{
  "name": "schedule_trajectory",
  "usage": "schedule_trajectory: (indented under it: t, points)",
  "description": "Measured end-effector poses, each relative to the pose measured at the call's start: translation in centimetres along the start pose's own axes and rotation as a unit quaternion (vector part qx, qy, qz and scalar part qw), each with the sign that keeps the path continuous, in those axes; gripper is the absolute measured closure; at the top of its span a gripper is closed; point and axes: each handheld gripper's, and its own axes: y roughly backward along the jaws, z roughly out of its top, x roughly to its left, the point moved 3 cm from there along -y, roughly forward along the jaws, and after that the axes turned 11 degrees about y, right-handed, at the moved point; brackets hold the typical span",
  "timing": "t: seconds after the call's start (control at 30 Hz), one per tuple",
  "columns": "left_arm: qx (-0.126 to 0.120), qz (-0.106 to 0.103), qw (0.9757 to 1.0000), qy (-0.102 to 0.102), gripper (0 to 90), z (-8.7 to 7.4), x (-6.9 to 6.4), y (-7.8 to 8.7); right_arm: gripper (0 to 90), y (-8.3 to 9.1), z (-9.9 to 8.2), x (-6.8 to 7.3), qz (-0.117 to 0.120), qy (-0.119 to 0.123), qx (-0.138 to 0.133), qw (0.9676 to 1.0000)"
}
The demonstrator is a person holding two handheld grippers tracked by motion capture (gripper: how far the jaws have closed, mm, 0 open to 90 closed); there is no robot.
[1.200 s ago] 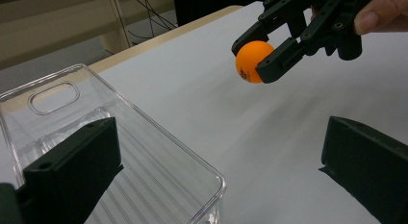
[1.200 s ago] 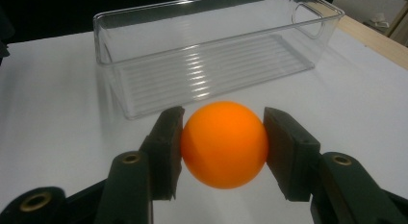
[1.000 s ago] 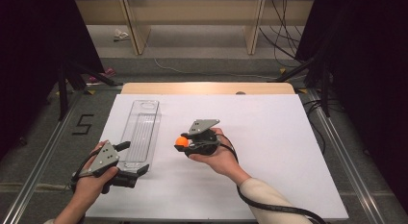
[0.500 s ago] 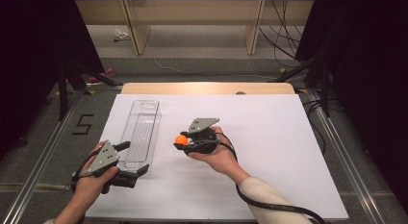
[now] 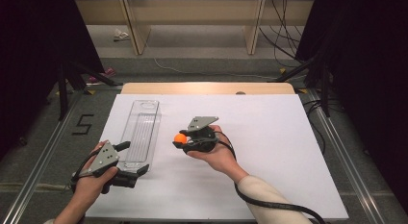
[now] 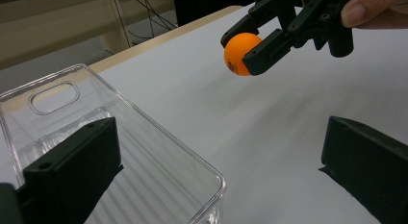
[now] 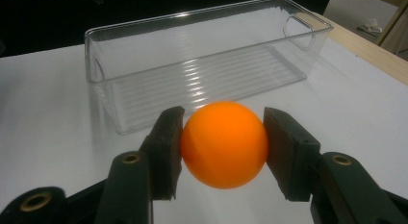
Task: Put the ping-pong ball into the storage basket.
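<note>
An orange ball (image 5: 180, 138) hangs a little above the white table top (image 5: 279, 132), with my right gripper (image 5: 181, 139) shut on it. In the right gripper view the ball (image 7: 223, 143) sits squarely between the two black pads (image 7: 166, 152). A clear plastic bin (image 5: 142, 130) lies lengthwise to the left of the ball, with nothing in it. My left gripper (image 5: 133, 158) stands wide open at the bin's near end. In the left gripper view one jaw is over the bin's (image 6: 159, 130) inside and the other over bare table. That view also shows the ball (image 6: 237, 54) in the right gripper (image 6: 248, 50).
The white sheet ends at a wooden strip (image 5: 207, 88) along the far edge. Metal rails (image 5: 43, 152) run down both sides of the table. A floor mark "5" (image 5: 82, 124) lies to the left, and cables (image 5: 284, 41) lie on the floor beyond.
</note>
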Motion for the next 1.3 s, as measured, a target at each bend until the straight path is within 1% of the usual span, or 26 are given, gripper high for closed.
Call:
schedule_trajectory:
  t: [0.7,1.3]
  points:
    - [0.0,0.0,1.0,0.001,0.0,0.0,0.0,0.0,51.5,-0.5,0.5,-0.4,-0.006,-0.002,-0.004,1.0]
    - [-0.003,0.0,1.0,0.004,0.0,0.0,0.0,0.0,51.4,-1.1,0.9,-0.6,-0.004,-0.003,-0.008,1.0]
